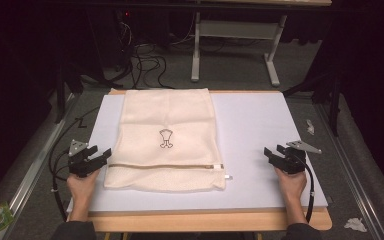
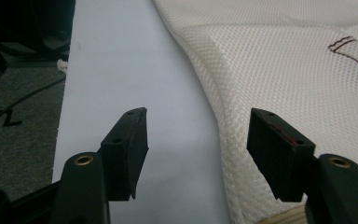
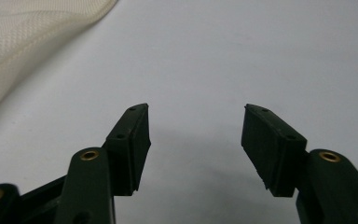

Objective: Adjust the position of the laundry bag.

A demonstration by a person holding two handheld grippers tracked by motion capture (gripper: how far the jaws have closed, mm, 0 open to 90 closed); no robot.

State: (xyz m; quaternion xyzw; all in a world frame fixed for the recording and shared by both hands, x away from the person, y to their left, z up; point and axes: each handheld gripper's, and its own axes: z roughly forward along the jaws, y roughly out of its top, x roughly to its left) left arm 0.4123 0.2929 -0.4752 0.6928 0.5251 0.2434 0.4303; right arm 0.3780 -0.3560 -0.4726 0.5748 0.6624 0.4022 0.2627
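**Both grippers rest wide at the edges of a mesh bag**

A cream mesh bag [image 1: 166, 140] lies flat on the white board [image 1: 260, 125], left of the board's middle, with a small dark emblem [image 1: 166, 138] on its upper face and a zipper [image 1: 165, 165] running across near its near end.

The left gripper [image 1: 105, 153] sits low at the bag's near-left corner, held by a hand [image 1: 82, 182] whose forearm comes up from the bottom edge. Its jaws point toward the bag and stand spread; in the left gripper view [image 2: 198, 135] one jaw is over the bare board and the other over the bag's edge, with nothing pinched.

The right gripper [image 1: 269, 152] lies well apart from the bag, near the board's right side, its hand [image 1: 292, 182] behind it and its jaws pointing left toward the bag. In the right gripper view [image 3: 196, 133] the jaws stand spread over bare board, holding nothing.
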